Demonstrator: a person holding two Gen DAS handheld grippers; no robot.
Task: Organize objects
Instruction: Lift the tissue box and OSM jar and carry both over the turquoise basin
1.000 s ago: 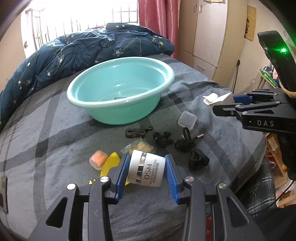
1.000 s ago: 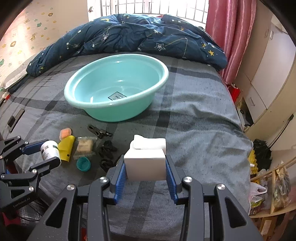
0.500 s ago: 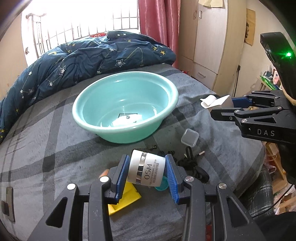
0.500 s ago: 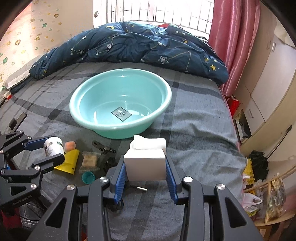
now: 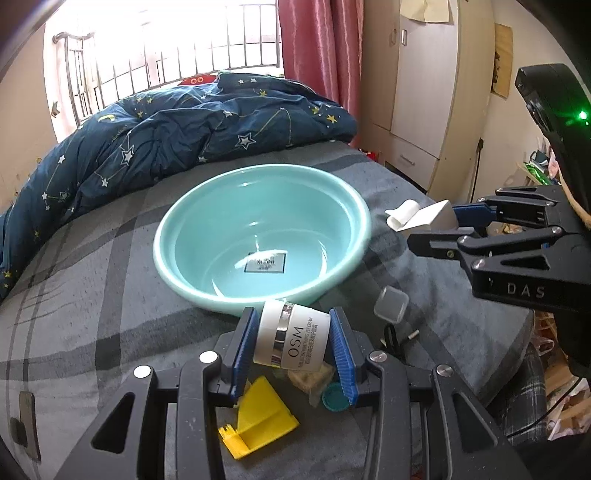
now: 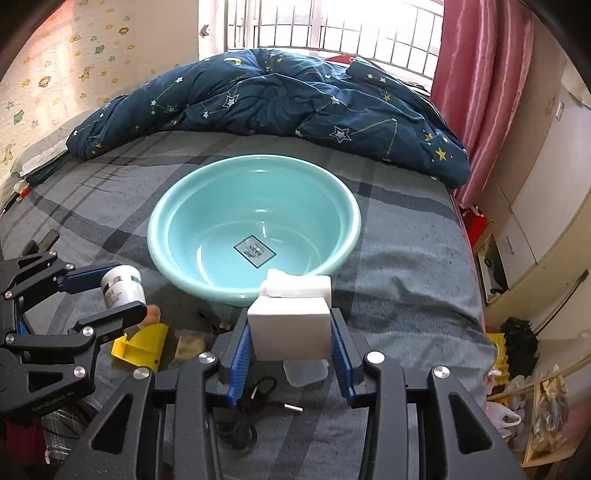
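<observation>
The cream jar (image 5: pixel 291 339), judged rigid, smooth and slippery, is clamped across its sides by the left gripper (image 5: pixel 293 349) near the basin (image 5: pixel 258 236); the white box (image 6: pixel 290 328), judged light and crushable, is clamped by the right gripper (image 6: pixel 291 349)

Ahead of me a barred window (image 6: pixel 332 26) glares white. A pink curtain (image 6: pixel 476 96) hangs beside cream wardrobes (image 5: pixel 421 85); cartoon-animal wallpaper (image 6: pixel 55 85) covers the wall on my left.
</observation>
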